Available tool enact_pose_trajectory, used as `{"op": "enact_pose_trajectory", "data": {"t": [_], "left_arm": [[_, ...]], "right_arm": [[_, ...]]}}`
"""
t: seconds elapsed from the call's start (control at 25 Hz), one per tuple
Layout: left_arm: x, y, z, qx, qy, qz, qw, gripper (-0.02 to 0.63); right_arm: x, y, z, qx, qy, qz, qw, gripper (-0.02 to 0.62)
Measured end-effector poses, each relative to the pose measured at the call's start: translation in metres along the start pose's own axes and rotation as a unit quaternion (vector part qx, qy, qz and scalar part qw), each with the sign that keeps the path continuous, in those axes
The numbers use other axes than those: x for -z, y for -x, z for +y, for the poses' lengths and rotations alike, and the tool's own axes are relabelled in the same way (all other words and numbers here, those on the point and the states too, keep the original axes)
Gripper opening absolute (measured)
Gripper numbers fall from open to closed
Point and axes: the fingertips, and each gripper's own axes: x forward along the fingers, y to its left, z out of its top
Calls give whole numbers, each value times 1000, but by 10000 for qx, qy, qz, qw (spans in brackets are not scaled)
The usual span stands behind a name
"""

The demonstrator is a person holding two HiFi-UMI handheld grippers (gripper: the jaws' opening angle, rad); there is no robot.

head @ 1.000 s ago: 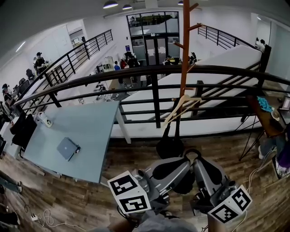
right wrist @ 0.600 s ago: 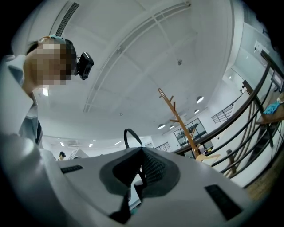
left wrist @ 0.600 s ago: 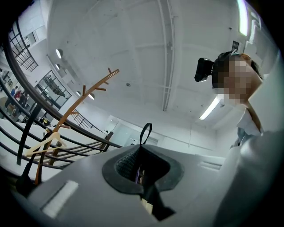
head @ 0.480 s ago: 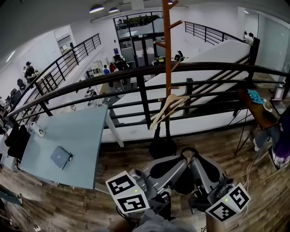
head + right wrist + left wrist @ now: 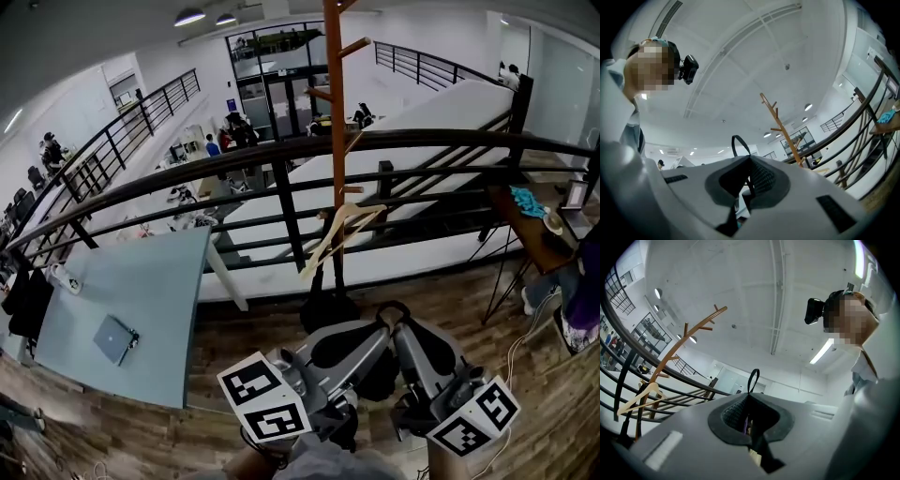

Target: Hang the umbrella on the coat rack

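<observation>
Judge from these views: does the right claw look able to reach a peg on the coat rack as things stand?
Probably, with a step closer. Nothing stands between the right claw, shut on the strap loop, and the coat rack; the upper pegs look bare, only a hanger hangs lower.

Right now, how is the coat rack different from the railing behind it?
The coat rack is orange-brown wood; the railing is black. The coat rack is one upright pole with short pegs; the railing runs sideways in long bars. A pale hanger hangs on the coat rack, not on the railing. Both stand at the edge of the wooden floor.
</observation>
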Motion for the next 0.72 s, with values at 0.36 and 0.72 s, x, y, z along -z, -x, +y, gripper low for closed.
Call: {"op": "enact_pose_trajectory", "data": {"t": [0.36,0.72], "left_arm": [[-16,-44,56,-2,6,47,10000,5],[-32,-87,111,90,25,33,10000,5]], "right_arm": [[-10,-44,-58,37,-3,36,10000,0],[-21,-84,-116,108,42,25,9999,0]]}}
